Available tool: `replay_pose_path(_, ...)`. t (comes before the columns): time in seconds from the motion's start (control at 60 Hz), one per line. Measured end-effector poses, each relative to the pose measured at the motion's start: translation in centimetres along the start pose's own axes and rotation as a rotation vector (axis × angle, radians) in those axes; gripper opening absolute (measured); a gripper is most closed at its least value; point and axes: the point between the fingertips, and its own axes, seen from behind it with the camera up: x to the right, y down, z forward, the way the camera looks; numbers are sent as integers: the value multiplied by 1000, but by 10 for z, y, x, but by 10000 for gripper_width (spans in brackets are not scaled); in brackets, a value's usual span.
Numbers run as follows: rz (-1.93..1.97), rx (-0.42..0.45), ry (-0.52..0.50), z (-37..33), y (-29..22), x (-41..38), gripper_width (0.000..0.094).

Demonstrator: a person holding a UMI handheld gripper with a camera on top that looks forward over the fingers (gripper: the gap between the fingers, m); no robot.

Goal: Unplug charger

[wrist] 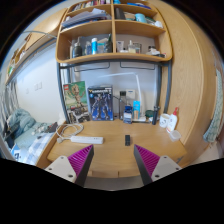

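Note:
A white power strip (84, 140) lies on the wooden desk (110, 152), ahead of my left finger, with a white cable (66, 129) coiling behind it toward the wall. A small dark charger-like block (127, 140) lies on the desk ahead, between the lines of my fingers. My gripper (112, 160) is open and empty, held above the desk's near edge. Its magenta pads (80, 158) stand wide apart. Nothing is between the fingers.
Two boxes with printed art (100, 103) lean at the back of the desk. Bottles and small items (140, 110) stand to the right, a white container (170, 122) further right. Shelves with bottles (112, 40) hang above. A bed with clutter (25, 135) is at left.

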Motion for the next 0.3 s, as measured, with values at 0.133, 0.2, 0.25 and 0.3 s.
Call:
replay_pose_path(0.133, -5, 6, -15, -17, 9, 1, 812)
replay_pose_path(0.2, 1, 6, -18, -23, 10, 3, 811)
replay_pose_path(0.25, 3, 7, -13, -25, 11, 6, 813)
replay_pose_path(0.3, 1, 6, -8, -25, 14, 9, 812)
